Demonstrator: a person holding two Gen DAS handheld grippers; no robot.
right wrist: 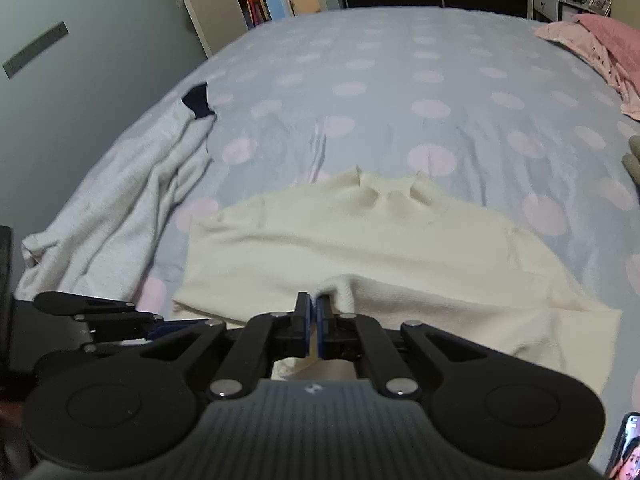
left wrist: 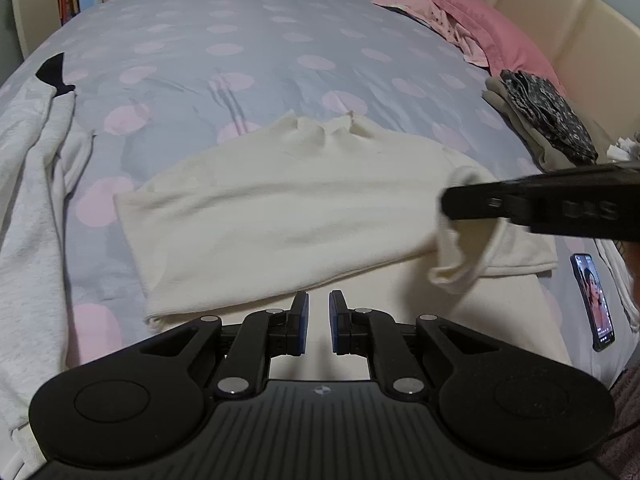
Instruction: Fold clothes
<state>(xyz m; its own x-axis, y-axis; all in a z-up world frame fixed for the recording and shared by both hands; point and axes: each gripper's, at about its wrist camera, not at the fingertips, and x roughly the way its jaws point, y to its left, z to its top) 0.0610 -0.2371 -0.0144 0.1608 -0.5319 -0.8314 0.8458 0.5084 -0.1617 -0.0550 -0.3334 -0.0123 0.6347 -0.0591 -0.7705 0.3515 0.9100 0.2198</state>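
Only leftward: folded pile (left wrist: 548, 120) beyond cream sweater (left wrist: 280, 208).

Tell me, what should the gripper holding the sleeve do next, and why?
Probably carry the sleeve inward across the cream sweater and lay it flat. The right gripper is shut on it, lifted off the bed, while the other side already lies folded; the left gripper is open, holding nothing.

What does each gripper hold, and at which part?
The right gripper pinches the cream knit sweater by its sleeve end; the left gripper is open, holding nothing.
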